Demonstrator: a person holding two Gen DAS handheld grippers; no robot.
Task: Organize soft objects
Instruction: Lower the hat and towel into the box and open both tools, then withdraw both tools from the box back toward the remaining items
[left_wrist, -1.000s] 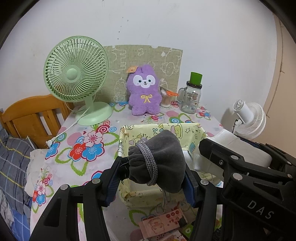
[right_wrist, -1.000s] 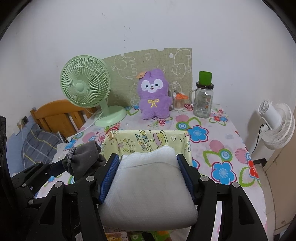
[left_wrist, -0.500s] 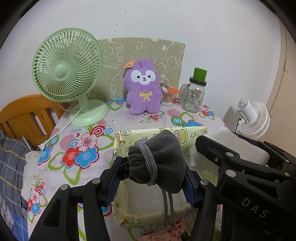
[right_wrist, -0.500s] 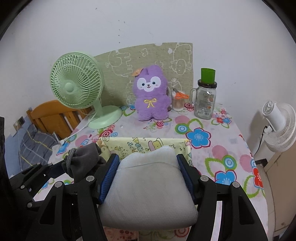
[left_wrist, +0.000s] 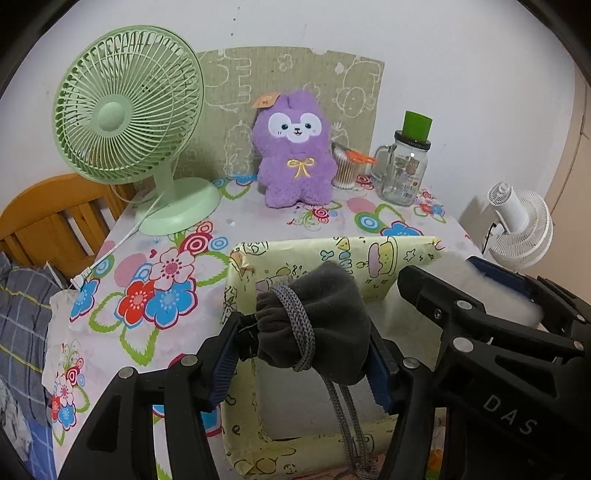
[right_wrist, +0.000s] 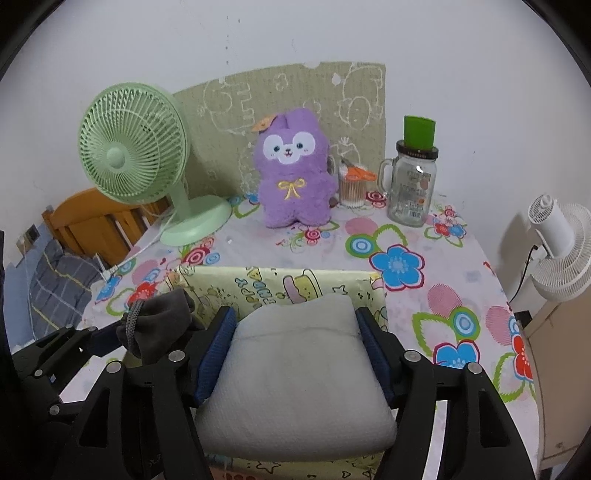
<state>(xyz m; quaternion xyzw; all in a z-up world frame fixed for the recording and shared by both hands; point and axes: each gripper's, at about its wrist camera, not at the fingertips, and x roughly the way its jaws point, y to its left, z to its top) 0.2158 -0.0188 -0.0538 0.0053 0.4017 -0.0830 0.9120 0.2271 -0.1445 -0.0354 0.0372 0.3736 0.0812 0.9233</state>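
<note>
The left gripper (left_wrist: 303, 354) has its jaws part open around a grey drawstring pouch (left_wrist: 317, 325), both blue pads against its sides, over the open yellow cartoon-print box (left_wrist: 332, 251) on the worktop (left_wrist: 155, 236); the right gripper (right_wrist: 297, 350) grips a white pillow-like pad (right_wrist: 295, 376) the same way, just beside the pouch and above the same box; both sets of jaws have just been opening a little, with the soft things still pressed between them.

Both items look light and fully compliant; the pouch bulges out past the pads and its fleece should not slip easily, so a hold across the plump middle, clear of the cinched neck, seems best; its braided cord (left_wrist: 347, 417) dangles below and could snag on the box rim. The pad is broader than the jaws and sags ahead of them; a hold near its middle should stop it folding.

The box floor is largely hidden behind the held items; its near wall is cut off at the bottom edge; how deep it is cannot be judged. The left view shows only a blurred sliver of the pad. A purple plush toy (right_wrist: 291, 173) stands near the back wall, well apart from the box.
</note>
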